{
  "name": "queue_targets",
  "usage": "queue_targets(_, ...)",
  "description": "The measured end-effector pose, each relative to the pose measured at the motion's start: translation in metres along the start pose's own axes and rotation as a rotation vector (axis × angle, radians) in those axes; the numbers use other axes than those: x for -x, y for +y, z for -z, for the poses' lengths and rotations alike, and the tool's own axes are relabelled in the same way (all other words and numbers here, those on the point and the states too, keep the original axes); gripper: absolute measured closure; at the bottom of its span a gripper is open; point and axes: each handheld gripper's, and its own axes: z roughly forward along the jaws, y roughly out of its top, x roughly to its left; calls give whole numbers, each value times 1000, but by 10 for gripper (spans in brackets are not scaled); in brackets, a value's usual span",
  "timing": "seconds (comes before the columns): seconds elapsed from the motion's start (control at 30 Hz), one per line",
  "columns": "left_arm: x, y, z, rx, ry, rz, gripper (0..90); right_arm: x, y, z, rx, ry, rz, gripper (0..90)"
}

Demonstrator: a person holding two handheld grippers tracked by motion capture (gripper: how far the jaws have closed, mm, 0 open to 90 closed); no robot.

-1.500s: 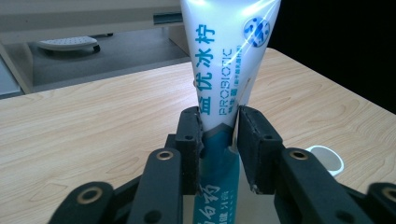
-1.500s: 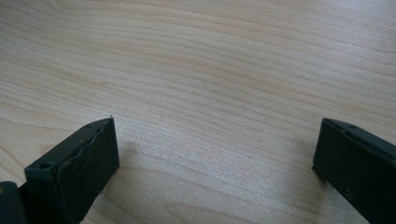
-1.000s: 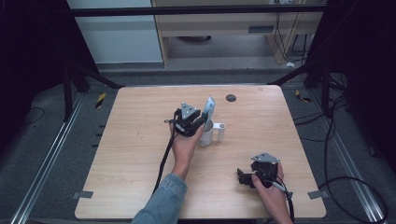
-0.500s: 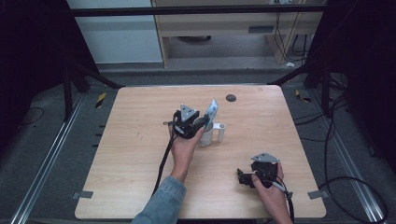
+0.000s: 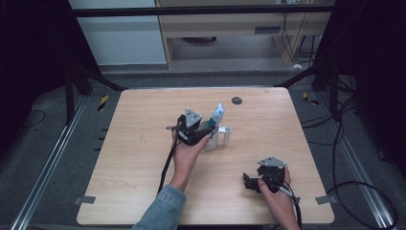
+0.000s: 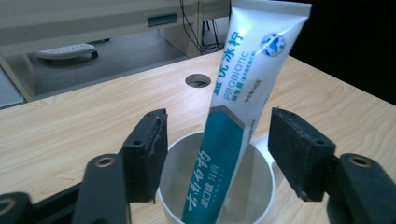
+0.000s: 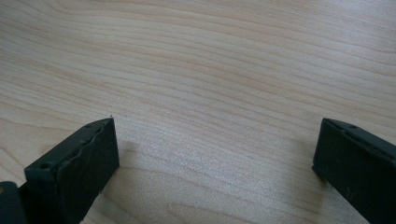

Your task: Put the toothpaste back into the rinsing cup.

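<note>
Standing in the cup, the toothpaste tube stays between wide left fingers; right fingers equally wide.

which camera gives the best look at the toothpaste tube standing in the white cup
The left gripper view: the toothpaste tube stands close up, leaning in the white cup, printing legible. The high view shows it small and partly behind the left tool. The right gripper view looks at bare table.

Tube, centre of left gripper view: "PROBIOTIC" in teal caps along its white upper part, w/ Chinese characters beside it and more in white on teal lower band. Smaller print too small to read.
</note>
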Motion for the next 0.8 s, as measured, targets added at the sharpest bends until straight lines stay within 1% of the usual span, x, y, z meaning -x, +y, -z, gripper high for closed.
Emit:
queue_targets(0.07,3,1,1,-21,-17,-10,311,0,0,0,0,0,1,4)
queue_targets(0.17,5,2,2,-32,-25,-20,262,0,0,0,0,0,1,4)
queue_targets(0.2,6,2,3,-49,-44,-25,249,0,0,0,1,1,-1,4)
queue_targets(0.23,6,2,3,-49,-44,-25,240,0,0,0,1,1,-1,4)
queue_targets(0.27,7,2,4,-62,-58,-33,230,0,0,0,0,1,-1,4)
queue_targets(0.3,7,2,4,-62,-58,-33,219,0,0,0,0,0,0,4)
queue_targets(0.33,9,2,5,-77,-63,-32,212,0,0,0,0,1,0,4)
queue_targets(0.37,9,2,5,-77,-63,-32,201,0,0,0,1,1,-1,4)
queue_targets(0.4,10,2,6,-90,-73,-29,201,0,0,0,1,1,-1,4)
queue_targets(0.43,13,2,9,-100,-82,-32,176,0,0,0,0,0,1,4)
queue_targets(0.57,16,2,15,-104,-87,-34,146,0,0,0,1,1,-1,4)
queue_targets(0.6,18,2,20,-124,-86,-51,135,0,0,0,0,1,-1,3)
queue_targets(0.63,18,2,22,-131,-89,-57,129,0,0,0,0,0,0,3)
queue_targets(0.8,20,0,28,-147,-99,-62,101,0,0,0,0,1,0,3)
